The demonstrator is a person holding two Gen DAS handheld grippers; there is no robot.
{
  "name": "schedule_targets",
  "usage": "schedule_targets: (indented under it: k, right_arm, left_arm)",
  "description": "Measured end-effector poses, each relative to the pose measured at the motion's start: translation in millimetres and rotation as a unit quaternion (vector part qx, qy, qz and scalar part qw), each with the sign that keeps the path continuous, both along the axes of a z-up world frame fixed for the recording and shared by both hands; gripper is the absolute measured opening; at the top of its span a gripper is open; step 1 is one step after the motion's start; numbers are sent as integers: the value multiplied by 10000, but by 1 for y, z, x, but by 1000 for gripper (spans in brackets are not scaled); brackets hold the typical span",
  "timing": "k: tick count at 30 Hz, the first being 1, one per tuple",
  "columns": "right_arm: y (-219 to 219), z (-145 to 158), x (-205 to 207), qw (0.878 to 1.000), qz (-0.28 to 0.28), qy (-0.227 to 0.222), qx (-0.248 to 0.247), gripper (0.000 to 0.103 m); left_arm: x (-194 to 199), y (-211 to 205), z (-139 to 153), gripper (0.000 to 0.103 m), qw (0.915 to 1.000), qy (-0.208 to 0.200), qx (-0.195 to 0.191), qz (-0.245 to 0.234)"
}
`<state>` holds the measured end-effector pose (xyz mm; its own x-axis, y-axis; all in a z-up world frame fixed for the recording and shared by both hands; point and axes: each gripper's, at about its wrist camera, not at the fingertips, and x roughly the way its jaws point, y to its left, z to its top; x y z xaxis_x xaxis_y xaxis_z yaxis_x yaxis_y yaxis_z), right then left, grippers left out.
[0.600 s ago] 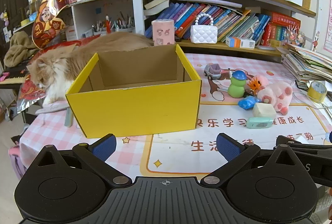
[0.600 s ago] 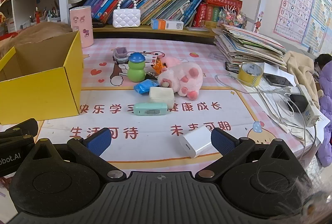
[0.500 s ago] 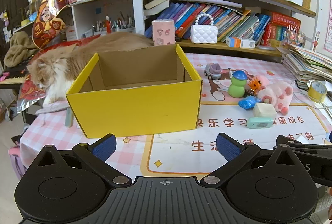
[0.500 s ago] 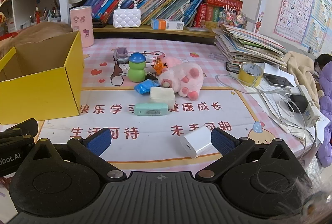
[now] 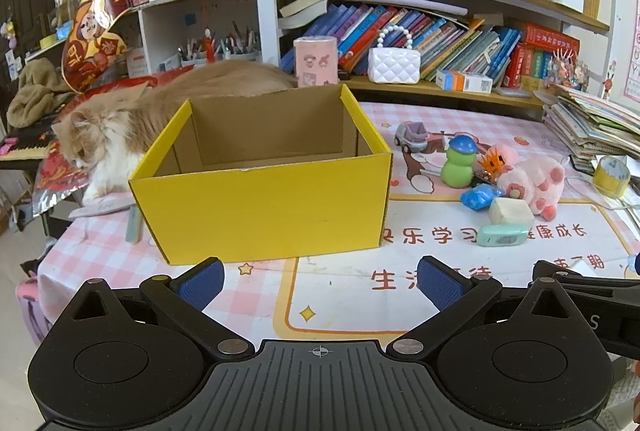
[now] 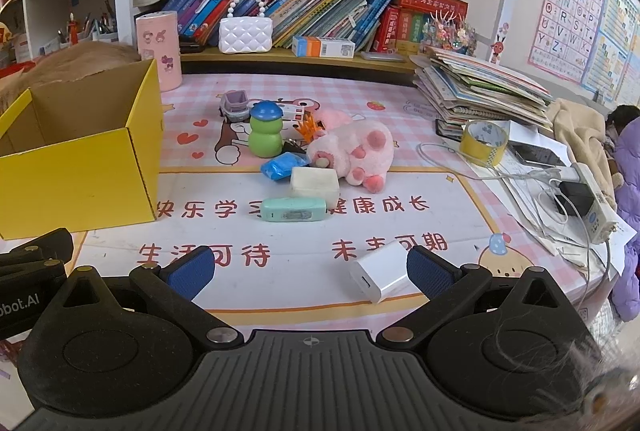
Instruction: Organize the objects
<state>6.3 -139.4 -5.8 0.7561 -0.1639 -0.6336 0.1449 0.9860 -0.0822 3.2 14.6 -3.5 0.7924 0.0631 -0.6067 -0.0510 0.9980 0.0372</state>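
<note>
Tablecloth bare before yellow box; left tongs, right tongs agape, empty

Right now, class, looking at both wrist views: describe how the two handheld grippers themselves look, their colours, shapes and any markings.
Both look alike. The left gripper has a black ribbed body, two round black discs and angled black arms ending in blue textured pads. The right gripper is built the same. A small white crosshair mark sits on each body. The left gripper, seen in the right view, bears white lettering ending "bot.AI". No sleeves or cables show.

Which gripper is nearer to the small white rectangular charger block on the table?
Right. The right gripper has the small white rectangular charger block just inside its right-hand finger, untouched. The left gripper faces the yellow cardboard box, away from it.
</note>
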Motion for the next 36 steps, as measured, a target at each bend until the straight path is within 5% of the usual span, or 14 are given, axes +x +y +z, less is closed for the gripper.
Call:
schedule_targets:
  k: [36]
  right_arm:
    - [-20,-4,-14,9985,17,-396,-382,103]
  left_arm:
    - [0,1,-3,103,9991,91,-410,93]
